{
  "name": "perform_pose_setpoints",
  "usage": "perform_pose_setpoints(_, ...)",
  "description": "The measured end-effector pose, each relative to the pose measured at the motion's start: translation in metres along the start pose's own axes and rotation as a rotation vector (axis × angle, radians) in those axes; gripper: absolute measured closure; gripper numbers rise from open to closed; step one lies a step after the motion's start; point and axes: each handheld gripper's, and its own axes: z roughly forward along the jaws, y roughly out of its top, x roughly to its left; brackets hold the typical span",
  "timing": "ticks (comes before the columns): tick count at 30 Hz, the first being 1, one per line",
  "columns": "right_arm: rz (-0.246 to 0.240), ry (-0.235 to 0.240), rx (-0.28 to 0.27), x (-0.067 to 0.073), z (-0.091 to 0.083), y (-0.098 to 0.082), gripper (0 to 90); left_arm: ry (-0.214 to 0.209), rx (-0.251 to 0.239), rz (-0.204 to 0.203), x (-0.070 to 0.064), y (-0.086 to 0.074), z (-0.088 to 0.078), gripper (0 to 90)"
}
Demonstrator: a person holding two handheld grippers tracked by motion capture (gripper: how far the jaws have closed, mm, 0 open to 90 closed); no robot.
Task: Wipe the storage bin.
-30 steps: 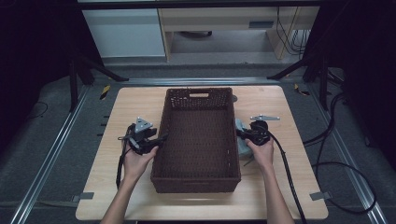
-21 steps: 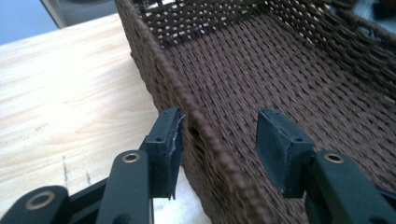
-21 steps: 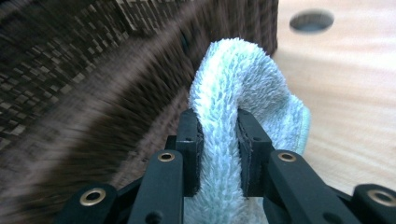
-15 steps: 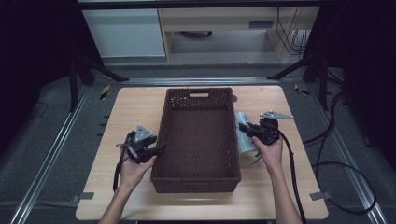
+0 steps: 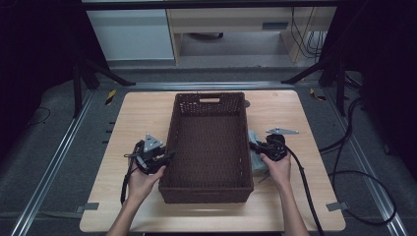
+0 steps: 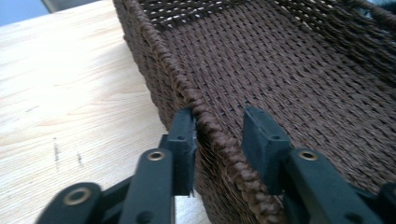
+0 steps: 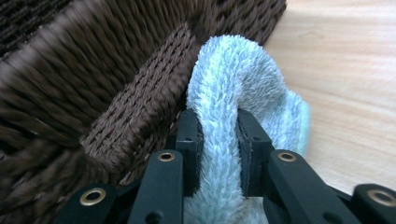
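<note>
A dark brown woven basket (image 5: 206,194) stands in the middle of the wooden table, with nothing in it that I can see. My left gripper (image 5: 168,155) straddles its left rim (image 6: 159,51). Those jaws have just been closing: the outer jaw touches the rim, the inner one stands a gap away, so the left gripper (image 6: 219,116) is open. My right gripper (image 7: 218,116) is shut on a fluffy light blue cloth (image 7: 233,70). It holds the cloth (image 5: 256,161) against the outside of the basket's right wall (image 7: 140,93), low over the table, where the right gripper (image 5: 255,146) points toward the basket.
Bare wooden tabletop (image 5: 137,118) lies left, right and in front of the basket. A black cable (image 5: 305,182) trails from the right gripper off the table's right edge. Metal rails (image 5: 59,152) flank the table, and cabinets stand behind it.
The right hand swung the cloth outward to the right, then brought it back against the basket's right wall. The left hand stayed at the left rim.
</note>
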Motion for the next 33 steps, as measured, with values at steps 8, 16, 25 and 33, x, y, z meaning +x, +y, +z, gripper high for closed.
perform_pose_setpoints(8, -0.033, 0.001, 0.005, 0.007, -0.010, 0.009, 74.4, 0.035, -0.002, -0.015, -0.002, 0.001, 0.001, 69.8)
perform_pose_setpoints(16, -0.049, 0.037, -0.091, 0.016, -0.044, 0.023, 74.4, 0.034, -0.012, -0.034, 0.001, 0.002, 0.004, 70.6)
perform_pose_setpoints(25, -0.041, -0.013, 0.002, 0.011, -0.022, 0.000, 74.5, 0.028, -0.019, -0.038, 0.004, 0.003, 0.006, 70.6)
perform_pose_setpoints(33, -0.045, -0.023, 0.027, 0.015, -0.014, -0.005, 74.4, 0.049, -0.010, -0.026, 0.003, 0.007, 0.010, 70.5)
